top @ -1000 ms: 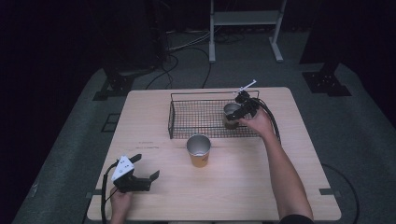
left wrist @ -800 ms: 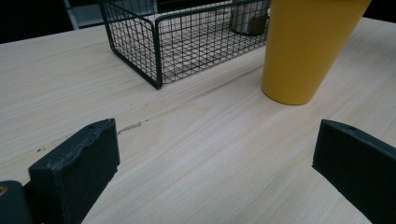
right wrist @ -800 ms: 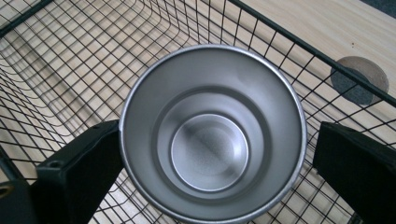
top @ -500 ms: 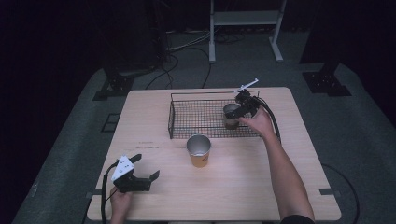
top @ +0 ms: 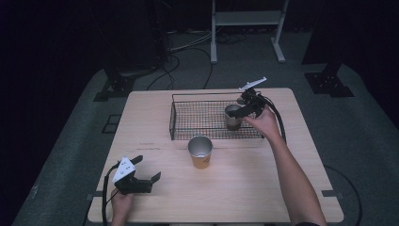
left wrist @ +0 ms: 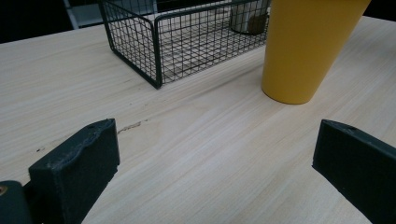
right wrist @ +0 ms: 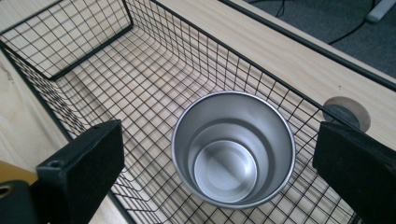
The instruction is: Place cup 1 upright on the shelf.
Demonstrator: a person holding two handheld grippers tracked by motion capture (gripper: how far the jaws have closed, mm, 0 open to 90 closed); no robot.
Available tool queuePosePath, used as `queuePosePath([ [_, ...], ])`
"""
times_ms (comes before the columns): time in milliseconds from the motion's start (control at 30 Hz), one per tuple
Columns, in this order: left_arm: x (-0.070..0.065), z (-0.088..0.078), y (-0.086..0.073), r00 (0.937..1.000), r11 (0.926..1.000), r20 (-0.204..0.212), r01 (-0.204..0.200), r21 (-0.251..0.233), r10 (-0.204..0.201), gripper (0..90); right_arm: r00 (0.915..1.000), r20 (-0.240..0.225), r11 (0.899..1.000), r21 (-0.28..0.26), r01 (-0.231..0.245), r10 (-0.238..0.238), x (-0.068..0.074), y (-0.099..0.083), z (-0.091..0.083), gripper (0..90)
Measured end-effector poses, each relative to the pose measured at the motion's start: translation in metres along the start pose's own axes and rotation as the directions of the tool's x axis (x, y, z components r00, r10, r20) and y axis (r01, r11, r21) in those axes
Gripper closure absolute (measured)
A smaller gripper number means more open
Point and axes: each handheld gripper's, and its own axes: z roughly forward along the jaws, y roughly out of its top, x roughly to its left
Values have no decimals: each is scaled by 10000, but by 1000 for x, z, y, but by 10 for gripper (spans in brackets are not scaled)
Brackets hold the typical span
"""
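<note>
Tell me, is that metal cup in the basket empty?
Empty: the right gripper view looks straight into the upright metal cup, showing its bare bottom, inside the wire basket.

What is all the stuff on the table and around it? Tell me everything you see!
Table: one, pale wood, centre of the high view.
Wire basket: one, black, far half of the table.
Silver cup: one, bare metal, upright and empty in the basket's right end.
Yellow cup: one, yellow with a silvery inside, upright on the table just in front of the basket.
Metal frame: one, pale grey, on the floor beyond the table.
Cables: several, dark and pale, on the floor.
Left tongs: black, open, near the table's front left corner.
Right tongs: black, open, either side of the silver cup.
</note>
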Motion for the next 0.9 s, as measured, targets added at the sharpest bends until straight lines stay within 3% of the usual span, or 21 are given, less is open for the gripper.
queuePosePath([
  [333, 0, 0, 0, 10000, 10000, 12, -60, 26, 60, 0, 9998, -152, 9997, -219, 114, -117, 7, -6, -12, 52],
  [900, 1, -1, 0, 10000, 10000, 62, 47, -39, -47, 0, 9961, -620, 9964, -599, 593, -630, 30, -21, -39, 57],
])
